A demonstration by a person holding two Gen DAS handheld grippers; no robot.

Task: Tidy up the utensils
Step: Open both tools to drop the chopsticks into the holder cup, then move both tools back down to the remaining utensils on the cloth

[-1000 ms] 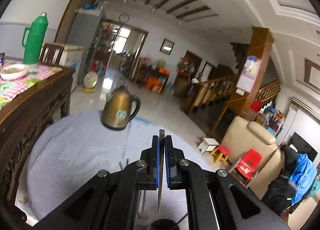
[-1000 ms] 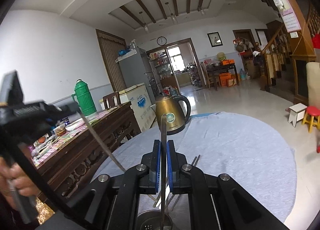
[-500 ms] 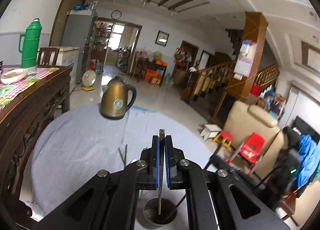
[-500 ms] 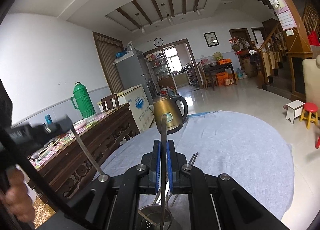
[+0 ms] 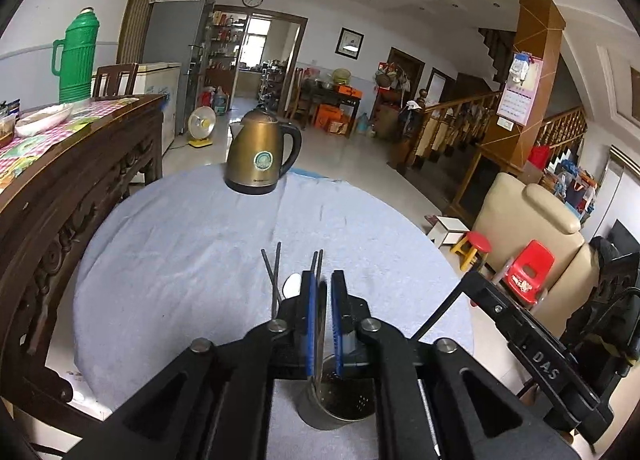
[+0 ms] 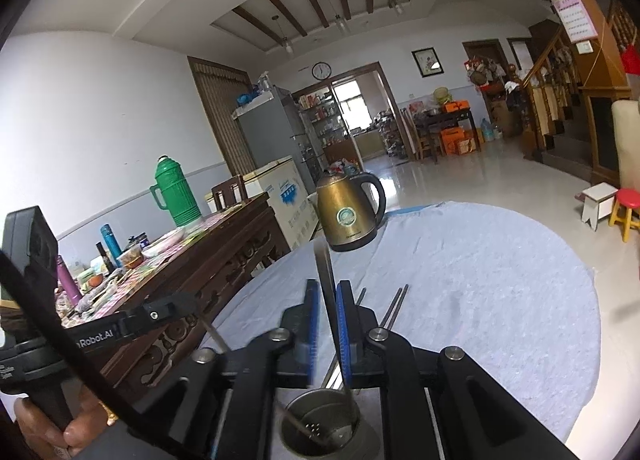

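A metal utensil cup (image 5: 334,404) (image 6: 320,424) stands on the blue-grey tablecloth just below both grippers. My left gripper (image 5: 320,288) has its jaws slightly apart; a thin utensil handle (image 5: 317,344) hangs loosely between them into the cup. My right gripper (image 6: 327,292) also has its jaws slightly apart, with a flat metal handle (image 6: 326,272) leaning between them, its lower end in the cup. Dark chopsticks (image 5: 274,272) (image 6: 394,306) and a white spoon (image 5: 292,285) lie on the cloth beyond the cup.
A bronze electric kettle (image 5: 260,158) (image 6: 349,216) stands at the table's far edge. A dark carved wooden sideboard (image 5: 60,164) (image 6: 192,260) with a green thermos (image 5: 74,56) is close on the left. Chairs and stools (image 5: 528,272) stand to the right.
Both grippers lowered and tilted toward the cup. Their jaws parted a little, and both utensils slipped down into the cup; the right one now leans loosely.
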